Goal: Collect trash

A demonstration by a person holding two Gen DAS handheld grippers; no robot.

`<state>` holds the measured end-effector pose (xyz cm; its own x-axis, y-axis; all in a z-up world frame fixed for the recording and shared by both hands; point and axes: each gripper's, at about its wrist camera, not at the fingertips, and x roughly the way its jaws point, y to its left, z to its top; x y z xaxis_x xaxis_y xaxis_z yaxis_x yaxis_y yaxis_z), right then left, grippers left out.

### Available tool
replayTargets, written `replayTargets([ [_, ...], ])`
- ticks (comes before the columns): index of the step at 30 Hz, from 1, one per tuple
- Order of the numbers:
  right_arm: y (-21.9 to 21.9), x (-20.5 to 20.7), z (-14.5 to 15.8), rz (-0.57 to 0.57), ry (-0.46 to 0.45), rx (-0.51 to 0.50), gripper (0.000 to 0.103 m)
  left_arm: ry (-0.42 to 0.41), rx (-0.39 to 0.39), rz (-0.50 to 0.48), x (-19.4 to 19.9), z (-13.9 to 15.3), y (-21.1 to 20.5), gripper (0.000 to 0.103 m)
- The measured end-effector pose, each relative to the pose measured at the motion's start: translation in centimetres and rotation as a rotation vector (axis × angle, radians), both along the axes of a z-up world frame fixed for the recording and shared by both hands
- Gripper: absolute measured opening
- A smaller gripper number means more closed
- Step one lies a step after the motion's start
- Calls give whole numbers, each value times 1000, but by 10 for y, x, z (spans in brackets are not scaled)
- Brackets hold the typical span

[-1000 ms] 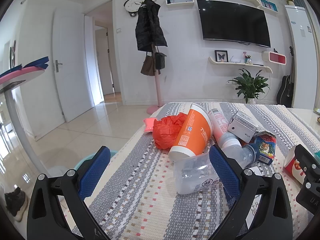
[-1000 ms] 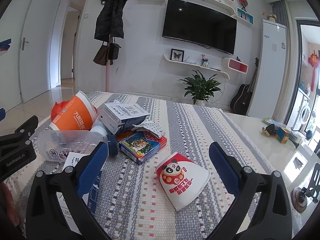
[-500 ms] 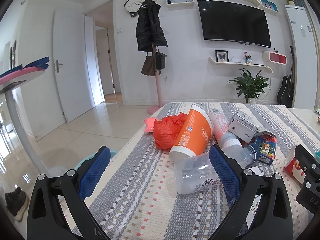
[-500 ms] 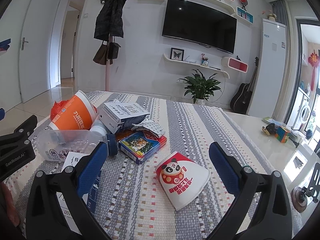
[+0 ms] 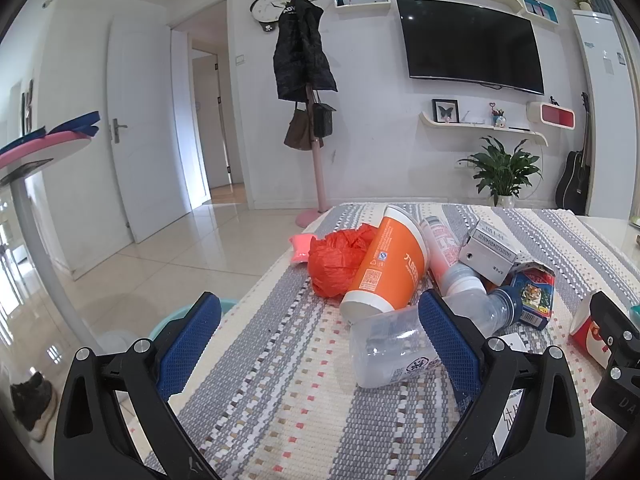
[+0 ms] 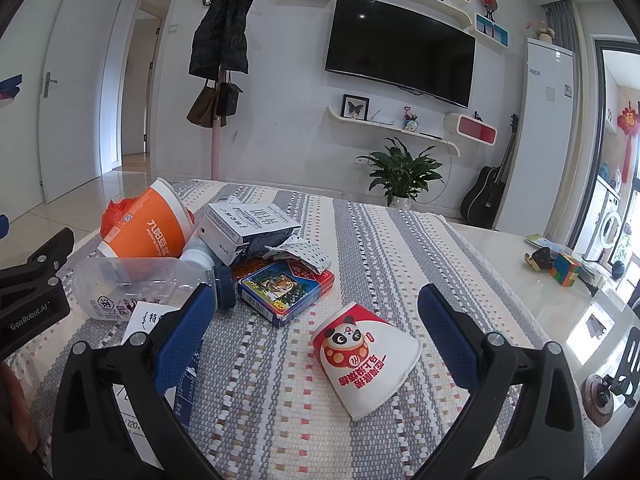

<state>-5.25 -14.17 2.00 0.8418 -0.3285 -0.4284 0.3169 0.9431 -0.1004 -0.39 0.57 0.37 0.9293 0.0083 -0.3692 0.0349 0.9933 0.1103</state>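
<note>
Trash pile sits on the striped woven cloth [image 6: 360, 240] covering the table, clustered toward my left side. Items as I read them: an orange cup [image 5: 390, 268] with white rim and base, lying on its side, printed label facing up; a crumpled red plastic bag [image 5: 334, 262] touching it on the far-left side; a small pink piece [image 5: 301, 247] at the cloth edge beyond the bag. A clear plastic bottle [image 6: 148, 286] with dark blue cap lies on its side in front of the orange cup, looks empty, slightly dented. A grey-white carton [image 6: 248, 228], torn open at one end, rests against the cup and over a second pale bottle [image 5: 448, 260]. A blue card box with a tiger picture [image 6: 286, 292] lies flat just beside the bottle cap. Well apart from the pile, nearer my right side, a white-and-red paper cup with a panda print [image 6: 364, 364] lies tipped over, mouth toward me. A paper slip with printing [image 6: 148, 318] lies under the right gripper's left finger.

Left gripper [image 5: 320, 344]: jaws spread wide, holding nothing; right finger overlaps the clear bottle in view, contact cannot be judged. Right gripper [image 6: 316, 336]: jaws spread wide, nothing between the pads, the panda cup lying between the fingers in view.

Teal bin [image 5: 176, 318] on the floor below the table's left edge.
</note>
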Motion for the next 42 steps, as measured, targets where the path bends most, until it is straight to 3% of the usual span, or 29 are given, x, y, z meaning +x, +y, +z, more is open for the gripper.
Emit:
replayTargets([
  [5, -2, -6, 1, -16, -17, -5, 96, -2, -4, 0, 0, 0, 0, 96],
  [8, -3, -5, 2, -20, -11, -7, 91, 26, -21, -28, 4, -1, 3, 96],
  [13, -13, -4, 4, -16, 34, 28, 63, 102, -44, -222, 15, 23, 19, 96],
  [16, -20, -8, 6, -13, 55, 26, 53, 172, -44, -312, 32, 33, 27, 96],
  [19, -30, -15, 13, -23, 57, 30, 50, 339, -101, -452, 62, 26, 28, 95],
  [20, -34, -17, 15, -29, 57, 36, 50, 404, -103, -500, 73, 20, 23, 91],
  [26, -47, -26, 20, -50, 71, 56, 50, 533, 14, -679, 105, -11, -19, 76],
  [34, -56, -32, 19, -62, 84, 49, 50, 570, 92, -786, 104, -16, -42, 75],
  [36, -57, -33, 19, -64, 84, 56, 50, 592, 124, -815, 102, -17, -46, 71],
  [38, -57, -35, 20, -64, 79, 52, 50, 619, 159, -823, 101, -13, -45, 61],
  [42, -60, -36, 19, -62, 85, 47, 50, 681, 211, -842, 104, -18, -46, 59],
])
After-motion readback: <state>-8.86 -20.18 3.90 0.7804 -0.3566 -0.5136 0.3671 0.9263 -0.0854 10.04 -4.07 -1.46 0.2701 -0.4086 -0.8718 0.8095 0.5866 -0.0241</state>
